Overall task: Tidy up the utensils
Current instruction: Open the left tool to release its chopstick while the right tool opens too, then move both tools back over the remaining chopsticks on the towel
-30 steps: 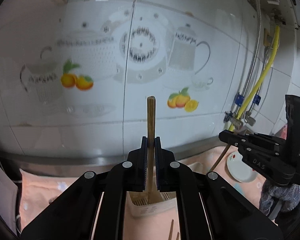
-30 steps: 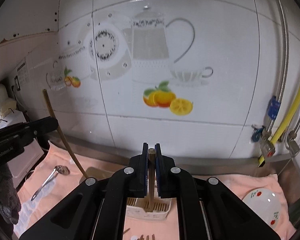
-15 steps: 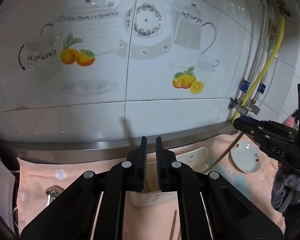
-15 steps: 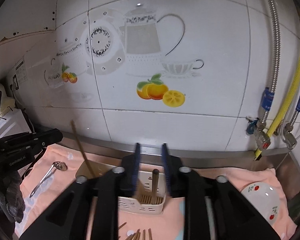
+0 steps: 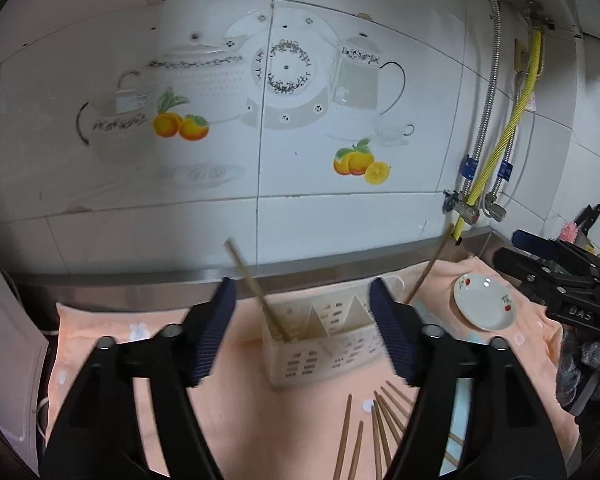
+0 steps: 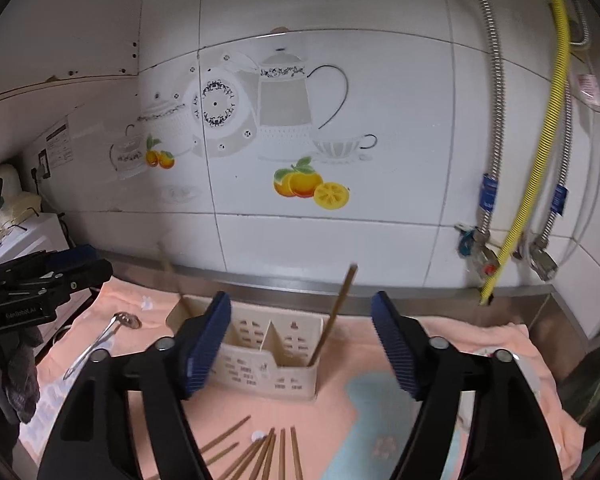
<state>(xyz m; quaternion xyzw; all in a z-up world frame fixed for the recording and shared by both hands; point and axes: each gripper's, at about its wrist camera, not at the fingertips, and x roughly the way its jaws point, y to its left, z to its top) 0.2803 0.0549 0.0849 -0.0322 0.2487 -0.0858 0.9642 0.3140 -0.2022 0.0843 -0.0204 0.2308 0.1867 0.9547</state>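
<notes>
A cream slotted utensil holder [image 5: 320, 340] [image 6: 272, 354] stands on the peach cloth below both grippers. One chopstick [image 5: 256, 288] leans left in its left compartment; another [image 6: 334, 316] [image 5: 426, 270] leans in the right end. Several loose chopsticks [image 5: 376, 428] [image 6: 260, 456] lie on the cloth in front of the holder. My left gripper [image 5: 302, 328] is open and empty above the holder. My right gripper [image 6: 302, 344] is open and empty, also above it.
A metal spoon [image 6: 104, 336] lies on the cloth at the left. A small white saucer [image 5: 484, 300] sits at the right. The tiled wall [image 6: 300, 120] and a steel ledge [image 5: 300, 270] close the back. Hoses and valves [image 6: 500, 240] hang at the right.
Both grippers opened and let go of their chopsticks, which now stand leaning in the holder. Both grippers pulled back and up from the holder.
</notes>
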